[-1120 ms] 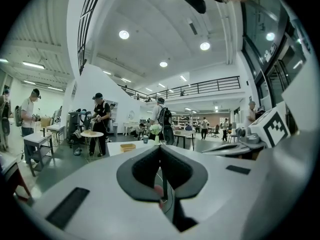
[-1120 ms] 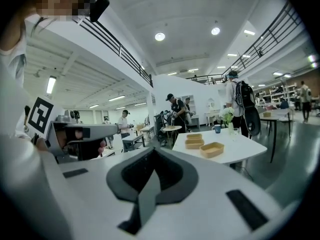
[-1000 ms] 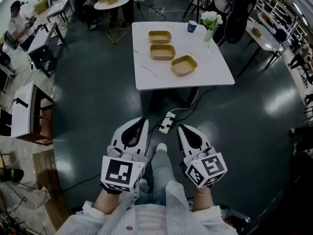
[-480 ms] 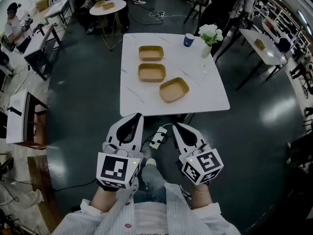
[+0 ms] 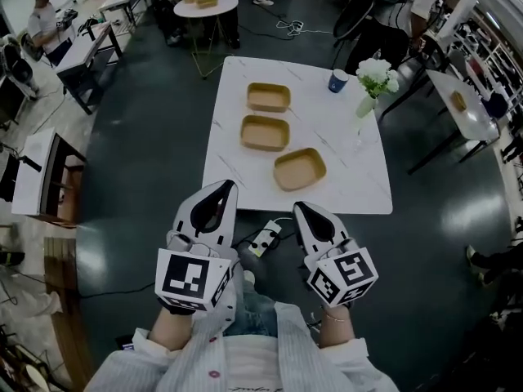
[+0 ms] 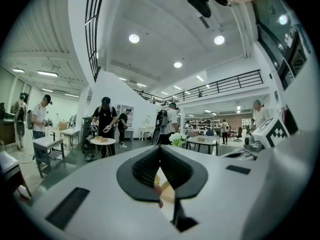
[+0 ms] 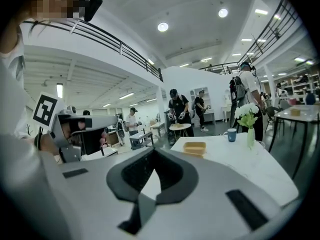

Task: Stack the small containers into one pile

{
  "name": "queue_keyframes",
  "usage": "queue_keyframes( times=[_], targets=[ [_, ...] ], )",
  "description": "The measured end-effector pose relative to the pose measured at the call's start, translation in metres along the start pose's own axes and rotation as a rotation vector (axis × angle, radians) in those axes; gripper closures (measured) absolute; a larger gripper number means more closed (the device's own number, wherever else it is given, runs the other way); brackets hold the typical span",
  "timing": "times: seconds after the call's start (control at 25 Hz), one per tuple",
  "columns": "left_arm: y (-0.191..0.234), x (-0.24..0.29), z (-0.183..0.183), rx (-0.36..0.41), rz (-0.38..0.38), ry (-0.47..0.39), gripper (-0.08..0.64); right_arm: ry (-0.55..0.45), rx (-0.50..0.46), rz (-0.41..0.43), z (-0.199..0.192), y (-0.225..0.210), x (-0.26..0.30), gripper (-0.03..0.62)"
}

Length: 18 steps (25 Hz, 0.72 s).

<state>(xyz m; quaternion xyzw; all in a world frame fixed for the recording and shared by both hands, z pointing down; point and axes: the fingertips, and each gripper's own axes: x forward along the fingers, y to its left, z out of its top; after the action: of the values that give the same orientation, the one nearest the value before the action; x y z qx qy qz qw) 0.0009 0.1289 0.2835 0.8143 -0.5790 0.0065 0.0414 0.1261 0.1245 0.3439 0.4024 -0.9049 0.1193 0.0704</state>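
Observation:
Three small tan containers lie apart on the white table [image 5: 238,164]: a far one [image 5: 268,97], a middle one [image 5: 265,132] and a near, turned one [image 5: 300,169]. My left gripper [image 5: 222,189] is shut and empty, held just short of the table's near edge at its left. My right gripper [image 5: 304,211] is shut and empty too, below the near edge. In the right gripper view one container [image 7: 194,147] shows ahead on the table top [image 7: 235,159]. In the left gripper view bits of tan containers [image 6: 165,189] show through the notch between the jaws.
A blue cup [image 5: 338,81] and a vase of white flowers [image 5: 374,80] stand at the table's far right. A power strip [image 5: 264,240] with cables lies on the dark floor under the near edge. A round side table [image 5: 205,5], desks and people stand behind.
I have walked closer to the table: it now fills more of the head view and both shut grippers reach its near edge. The containers have not moved.

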Motion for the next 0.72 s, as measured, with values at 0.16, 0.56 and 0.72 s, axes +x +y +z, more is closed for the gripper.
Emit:
queue_keyframes(
  times=[0.16,0.56,0.72],
  targets=[
    [0.014,0.012,0.003,-0.002,0.031,-0.003,0.543,0.011,0.004,0.025,0.000,-0.006,0.016,0.581],
    [0.053,0.085,-0.001,-0.002,-0.038,0.005,0.543,0.016,0.021,-0.028,0.007,-0.040,0.081,0.581],
    [0.082,0.129,0.002,0.003,-0.098,0.024,0.543,0.022,0.039,-0.079,0.017,-0.056,0.121,0.581]
  ],
)
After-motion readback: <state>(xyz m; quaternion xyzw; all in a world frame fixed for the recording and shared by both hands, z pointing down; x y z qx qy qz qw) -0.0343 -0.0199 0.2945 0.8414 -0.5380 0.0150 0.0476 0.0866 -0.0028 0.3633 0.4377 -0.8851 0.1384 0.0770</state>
